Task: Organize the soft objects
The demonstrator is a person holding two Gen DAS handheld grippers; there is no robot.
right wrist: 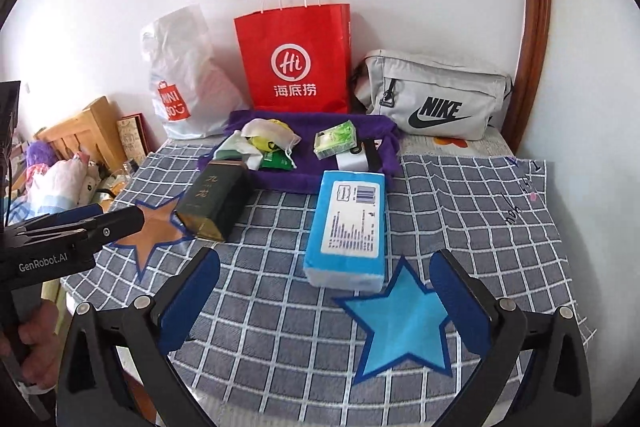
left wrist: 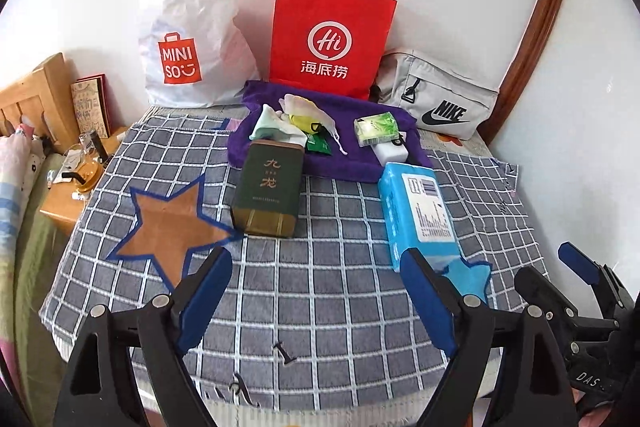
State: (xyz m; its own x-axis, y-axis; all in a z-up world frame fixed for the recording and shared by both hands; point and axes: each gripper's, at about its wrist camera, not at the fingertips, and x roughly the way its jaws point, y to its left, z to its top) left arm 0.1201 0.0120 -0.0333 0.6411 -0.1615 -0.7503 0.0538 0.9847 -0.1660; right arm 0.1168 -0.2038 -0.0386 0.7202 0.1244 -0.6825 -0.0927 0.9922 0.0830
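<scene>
Okay, both grippers hover empty, jaws wide: left gripper, right gripper. Tissue pack lies at my 12, touching the blue star; I read that as staged for pickup. Soft bits sit on the purple towel beyond.

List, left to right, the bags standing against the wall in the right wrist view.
White Miniso plastic bag → red paper bag → grey Nike pouch.

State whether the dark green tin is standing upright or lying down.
Lying down. The dark green tin rests on its long side on the checked cloth, its gold end facing the camera.
</scene>
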